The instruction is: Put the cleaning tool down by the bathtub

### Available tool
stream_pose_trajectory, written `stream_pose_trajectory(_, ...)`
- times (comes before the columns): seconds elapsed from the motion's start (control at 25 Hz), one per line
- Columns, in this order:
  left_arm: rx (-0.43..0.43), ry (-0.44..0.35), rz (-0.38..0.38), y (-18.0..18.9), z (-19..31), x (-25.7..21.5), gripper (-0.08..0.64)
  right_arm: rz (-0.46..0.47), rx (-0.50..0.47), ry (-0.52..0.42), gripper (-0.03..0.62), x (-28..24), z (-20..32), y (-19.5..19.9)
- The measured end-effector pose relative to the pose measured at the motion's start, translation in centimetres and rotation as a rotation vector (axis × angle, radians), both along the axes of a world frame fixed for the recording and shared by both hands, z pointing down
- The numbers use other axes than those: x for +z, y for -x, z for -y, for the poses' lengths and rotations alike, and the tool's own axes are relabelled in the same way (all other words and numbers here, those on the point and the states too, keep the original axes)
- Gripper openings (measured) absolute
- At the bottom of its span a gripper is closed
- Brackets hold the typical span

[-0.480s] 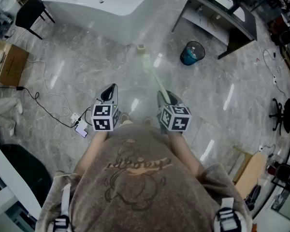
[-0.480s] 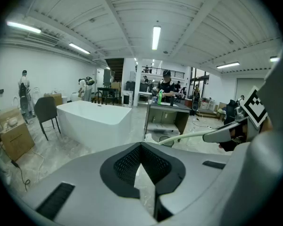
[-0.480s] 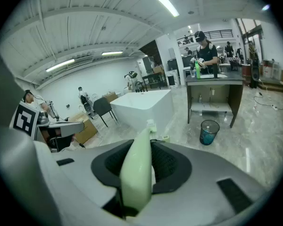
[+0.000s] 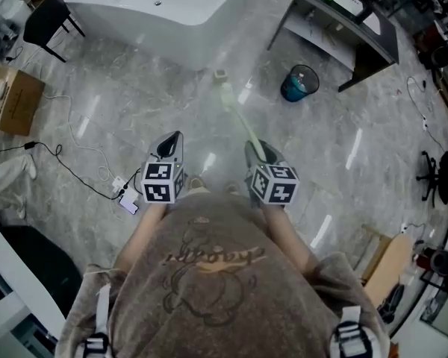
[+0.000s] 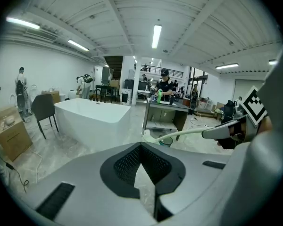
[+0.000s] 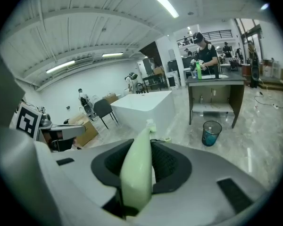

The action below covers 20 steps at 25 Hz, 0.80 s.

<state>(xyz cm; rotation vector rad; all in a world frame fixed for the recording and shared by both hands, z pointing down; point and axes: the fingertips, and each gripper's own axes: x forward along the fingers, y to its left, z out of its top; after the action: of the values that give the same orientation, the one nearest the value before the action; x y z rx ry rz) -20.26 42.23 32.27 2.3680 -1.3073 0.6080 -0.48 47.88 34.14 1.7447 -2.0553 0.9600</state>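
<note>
Cleaning tool, pale green with a long thin handle, sits clamped between the jaws of the right gripper. The right gripper view shows the thick end of the handle filling the gap between the dark pads, which press on it from both sides. The tool slants forward and down over the grey marbled floor. Its small brush head is out in front, near the foot of the bathtub but apart from it. Whether the head touches the floor cannot be told.

The left gripper is level with the right one and well apart from the tool. Its jaws are drawn together at the tips, with nothing between them; only a sliver of floor shows through lower down.

On the floor to the left, a black cable runs to a white power strip. Farther left is a cardboard box. The white bathtub stands ahead, with a black chair at its left end. To its right a teal wastebasket stands on the floor in front of a dark desk. In the right gripper view a person in a cap stands behind that desk.
</note>
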Motion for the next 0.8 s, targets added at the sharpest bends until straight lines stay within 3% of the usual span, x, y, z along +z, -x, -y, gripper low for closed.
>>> stream_pose_trajectory(0.48, 0.043, -0.002, 0.004, 3.1, 4.3, 1.6, 0.006, 0.01, 0.056, 0.005, 0.114, 1.2, 2.3, 1.2)
stream_pose_trajectory(0.8, 0.081, -0.012, 0.004, 0.7, 10.8, 2.6, 0.006, 0.012, 0.077, 0.005, 0.114, 2.2, 8.3, -0.4)
